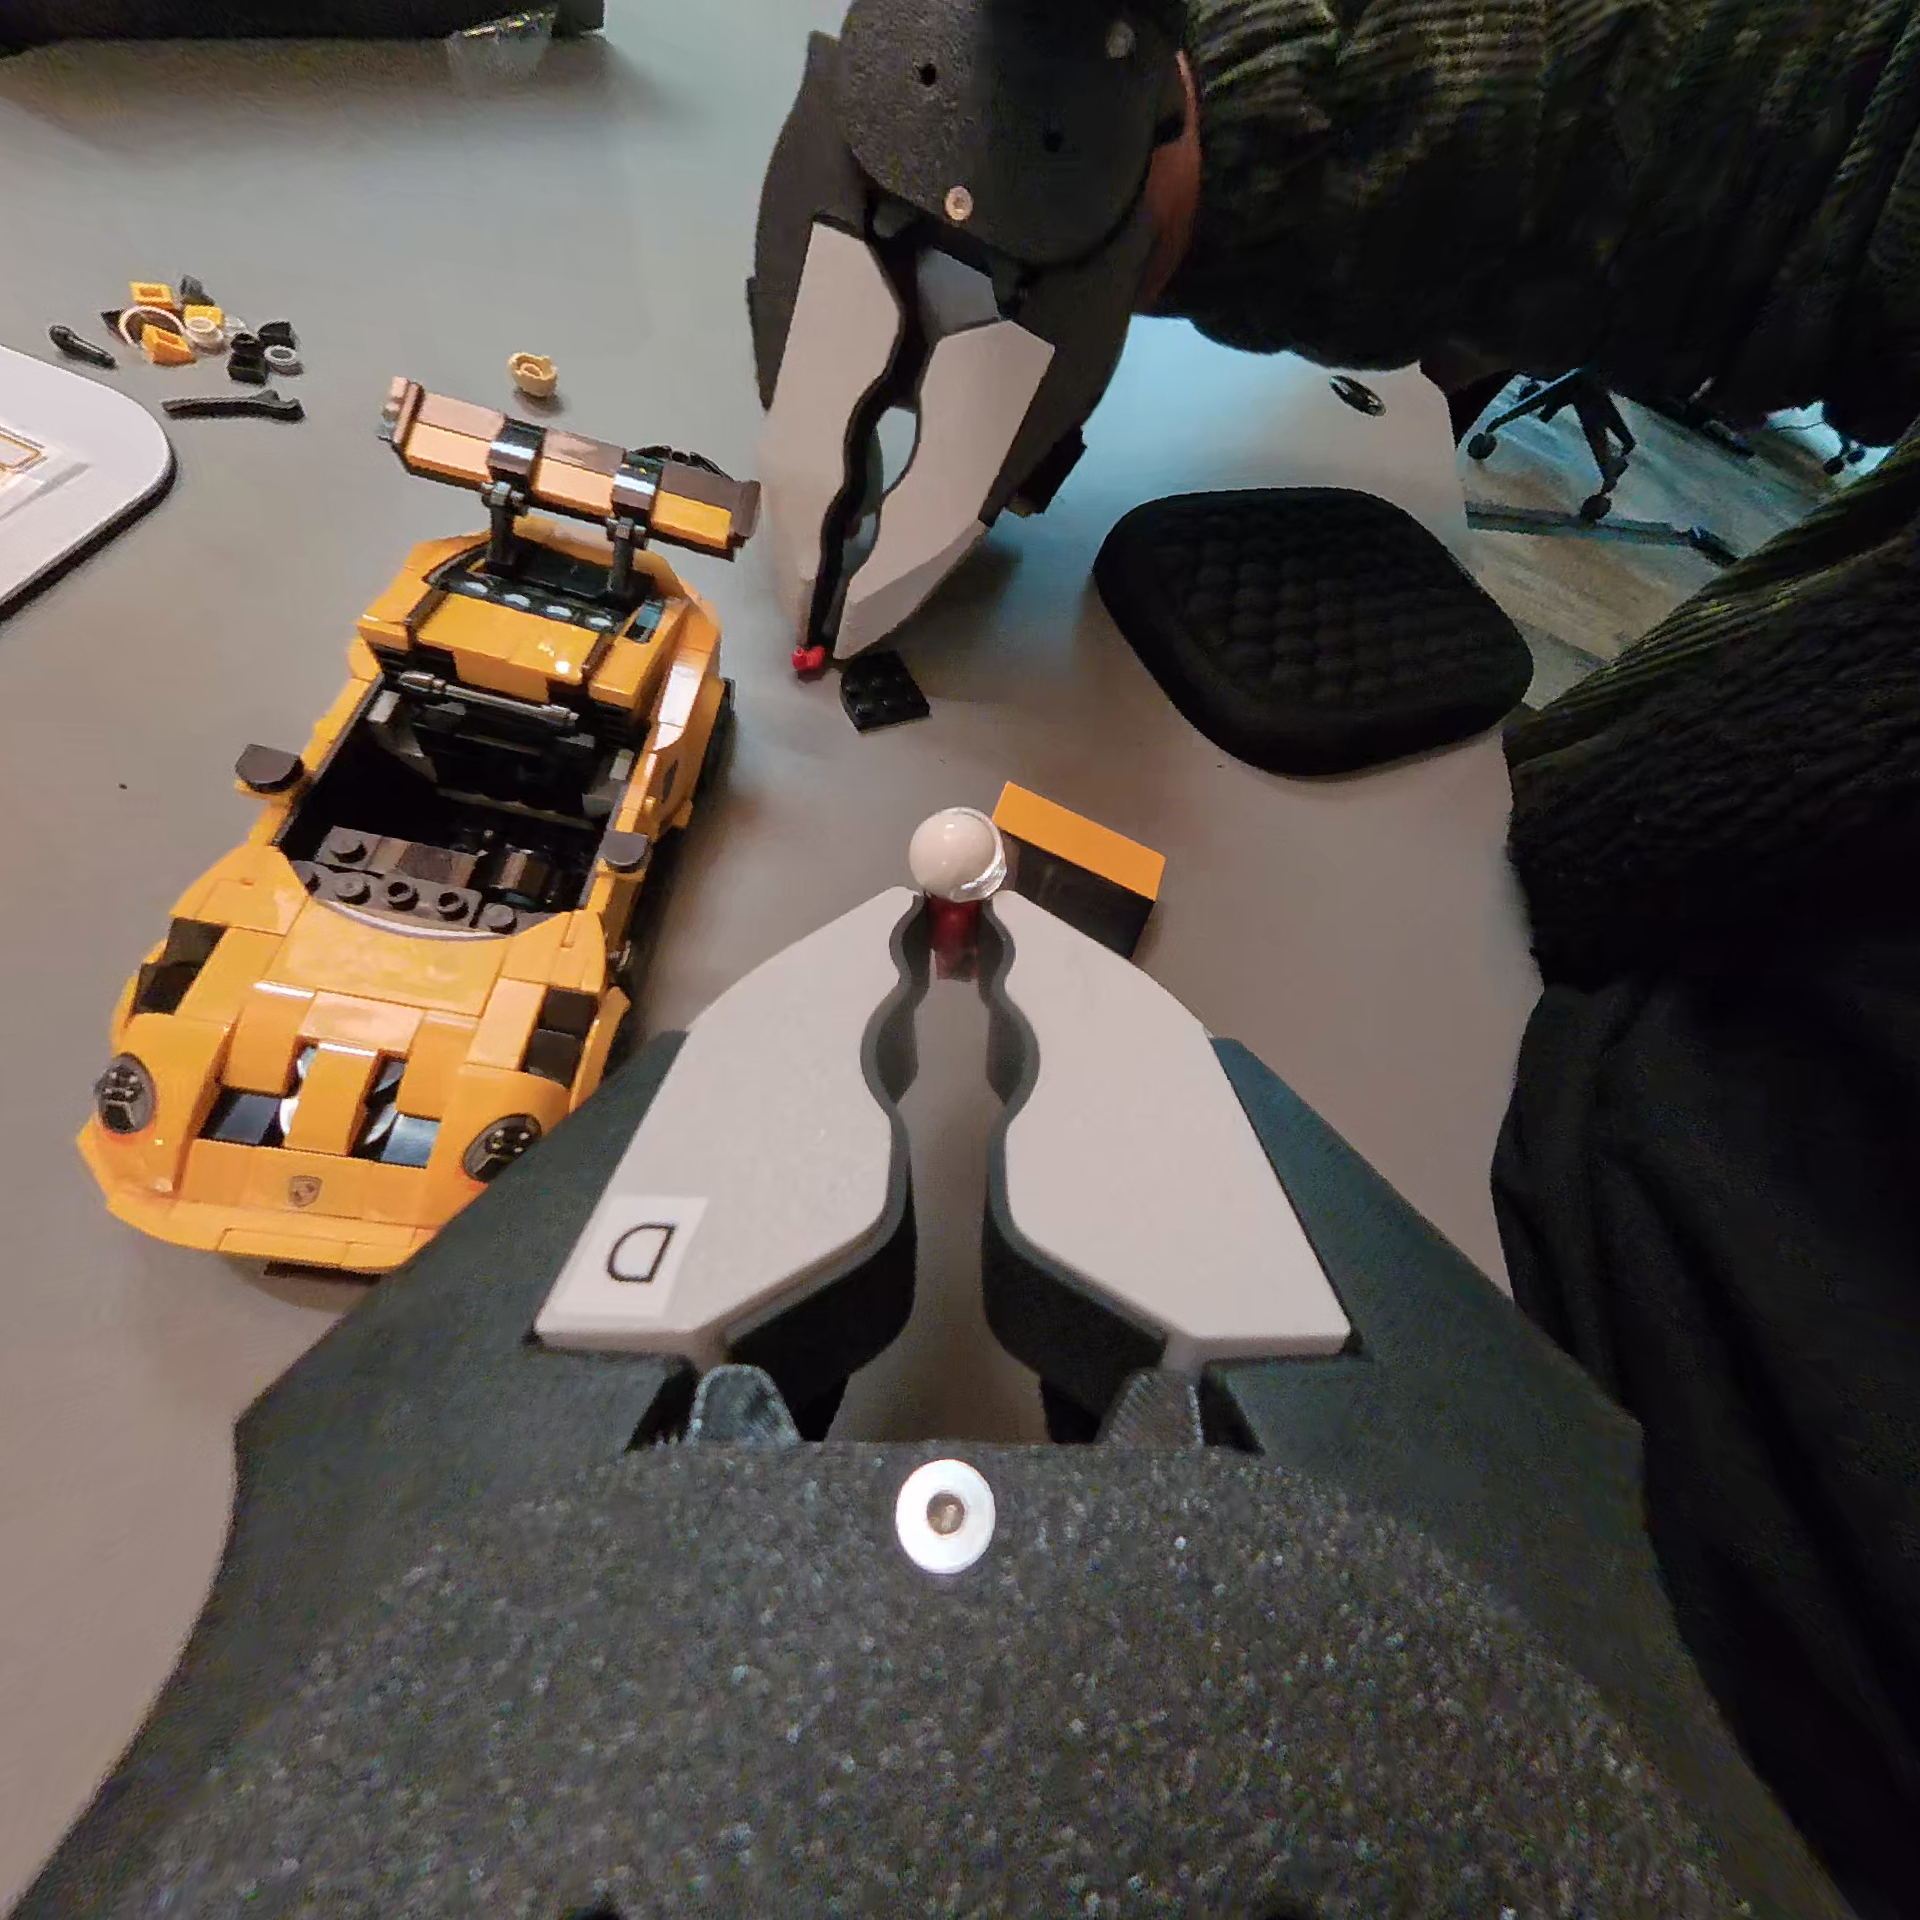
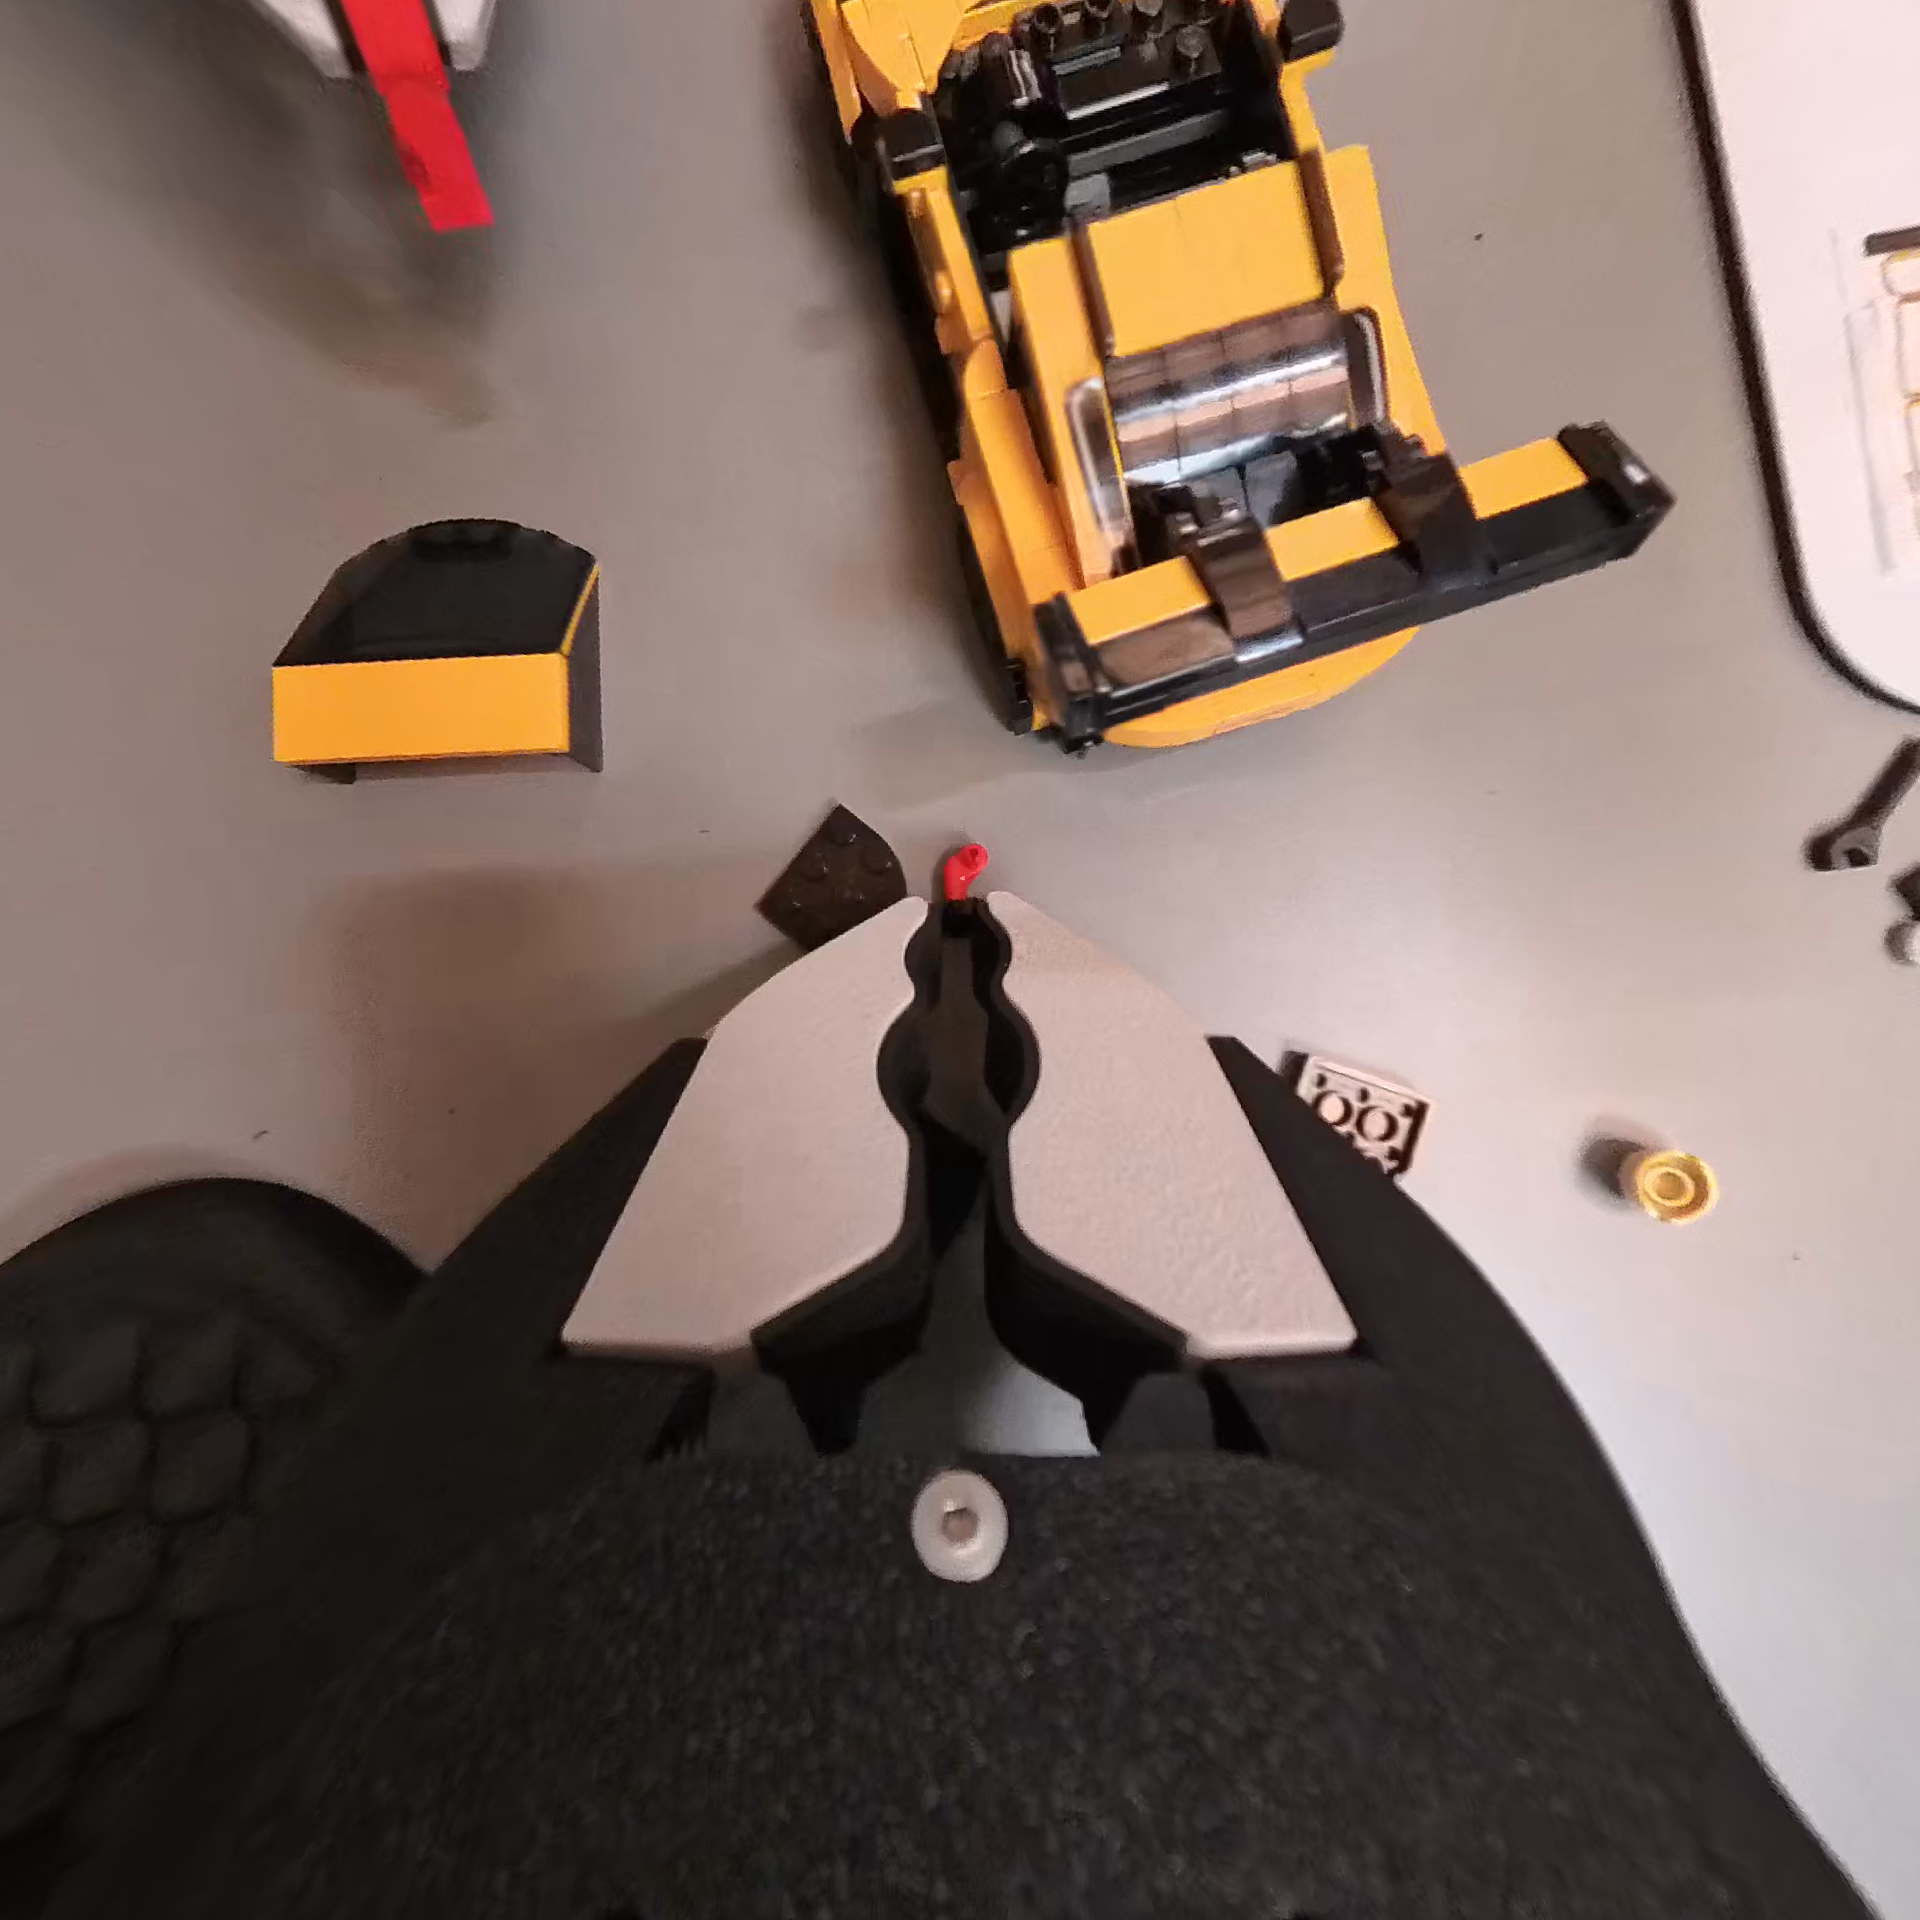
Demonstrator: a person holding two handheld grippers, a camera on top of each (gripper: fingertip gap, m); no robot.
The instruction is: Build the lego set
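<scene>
Left gripper point(image 1: 954, 940): smooth grey fingers on a grainy black body, jaws clenched on a small figure point(image 1: 954, 914) with a dark red body and a glossy pale round helmet at the tips. Just beyond, at 1 o'clock, a roof piece point(image 1: 1081, 868), flat orange top over black sides, sits on the matte grey table point(image 1: 312, 208).

At 10 o'clock stands the car point(image 1: 416, 873), orange and black studded bricks, cockpit open with dark seats and studs inside, rear wing raised on two black struts.

At 12 o'clock the right gripper point(image 2: 961, 902) points tip-down, jaws clamped on a thin black stick with a red curved end point(image 2: 964, 868). A black studded plate point(image 2: 831, 878) lies just beside its tips.

At 2 o'clock lies a black quilted pad point(image 1: 1309, 623) with rounded corners. Far at 10 o'clock, loose small parts point(image 1: 197, 332), orange, black and grey, lie scattered, near a white booklet point(image 1: 73, 468) at the frame edge.
</scene>
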